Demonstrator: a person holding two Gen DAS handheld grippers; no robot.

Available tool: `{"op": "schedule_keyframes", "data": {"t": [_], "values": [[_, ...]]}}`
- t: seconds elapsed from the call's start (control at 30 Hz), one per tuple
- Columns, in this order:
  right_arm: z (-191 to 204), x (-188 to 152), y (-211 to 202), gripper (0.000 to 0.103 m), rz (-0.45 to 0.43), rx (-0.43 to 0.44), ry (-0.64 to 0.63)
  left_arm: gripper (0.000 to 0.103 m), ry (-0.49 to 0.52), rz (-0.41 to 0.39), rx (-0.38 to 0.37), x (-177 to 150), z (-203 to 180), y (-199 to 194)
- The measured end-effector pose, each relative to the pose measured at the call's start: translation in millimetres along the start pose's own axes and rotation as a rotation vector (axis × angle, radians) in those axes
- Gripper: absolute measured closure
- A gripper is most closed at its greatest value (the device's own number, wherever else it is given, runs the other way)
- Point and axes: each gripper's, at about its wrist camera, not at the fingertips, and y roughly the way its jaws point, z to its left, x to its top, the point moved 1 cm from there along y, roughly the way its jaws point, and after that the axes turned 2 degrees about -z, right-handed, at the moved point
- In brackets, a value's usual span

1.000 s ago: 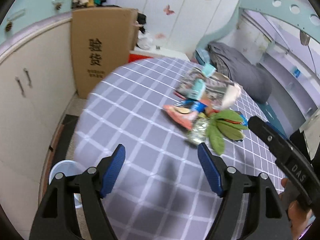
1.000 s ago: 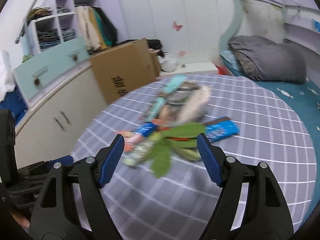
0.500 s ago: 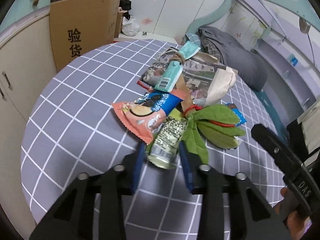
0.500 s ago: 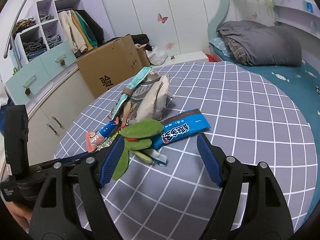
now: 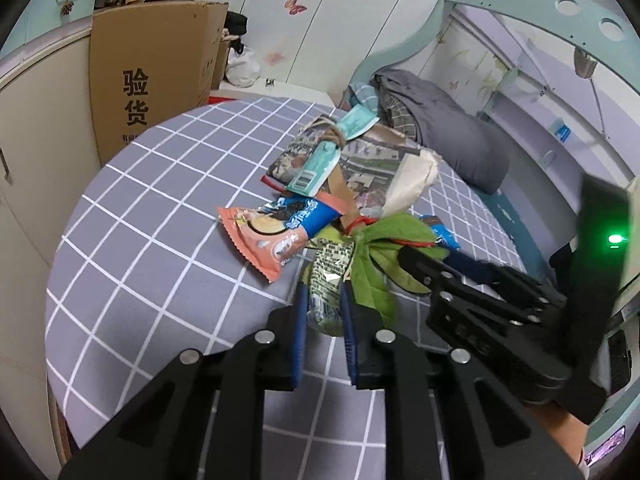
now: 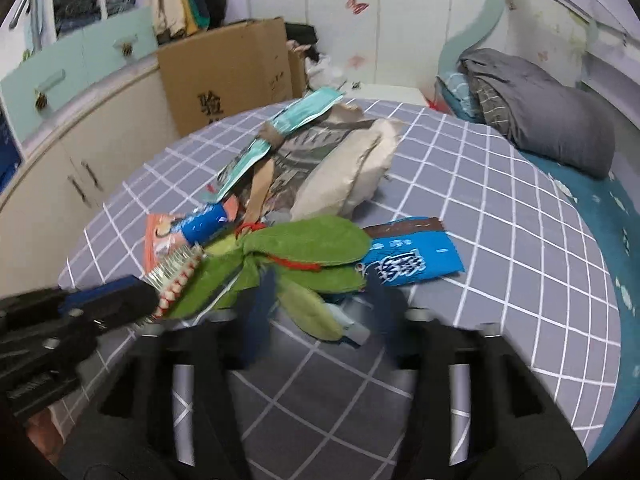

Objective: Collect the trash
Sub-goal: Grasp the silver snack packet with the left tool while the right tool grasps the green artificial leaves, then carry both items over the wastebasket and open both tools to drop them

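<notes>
A pile of trash lies on the grey checked table [image 5: 160,216]: an orange snack wrapper [image 5: 260,240], a blue wrapper [image 5: 304,216], a silver-green foil packet [image 5: 326,276], green leaves [image 5: 384,240] and a newspaper [image 5: 360,156]. My left gripper [image 5: 323,304] is shut on the near end of the foil packet, which also shows in the right wrist view [image 6: 176,272]. My right gripper [image 6: 320,288] is open over the green leaves [image 6: 296,248], blurred by motion. A blue wrapper [image 6: 412,256] lies just right of the leaves.
A cardboard box [image 5: 148,72] stands behind the table at the left, beside white cabinets [image 6: 72,168]. A bed with grey bedding [image 6: 536,108] lies to the right. A beige bag [image 6: 348,172] and teal packets [image 6: 304,112] rest on the newspaper.
My left gripper moved forward to the pile and closed on the foil packet. My right gripper moved forward and lower over the green leaves, still open.
</notes>
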Motion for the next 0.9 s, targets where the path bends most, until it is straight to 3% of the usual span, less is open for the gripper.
{"op": "schedule_keyframes", "data": {"t": [0.03, 0.13, 0.33, 0.57, 0.9], "values": [[1, -1, -1, 0.082, 0.002, 0.005, -0.004, 0.088, -0.004, -0.005, -0.010, 0, 1, -3], [4, -1, -12, 0.091, -0.024, 0.013, -0.006, 0.088, -0.014, -0.028, -0.038, 2, 3, -15], [9, 8, -54, 0.092, -0.126, 0.016, -0.005, 0.088, -0.038, -0.114, -0.046, 8, 7, -51], [24, 26, -99, 0.092, -0.216, 0.095, 0.006, 0.088, -0.050, -0.199, -0.019, 12, 22, -94], [104, 43, -122, 0.092, -0.241, 0.241, -0.071, 0.088, -0.120, -0.277, 0.084, 3, 82, -147]]}}
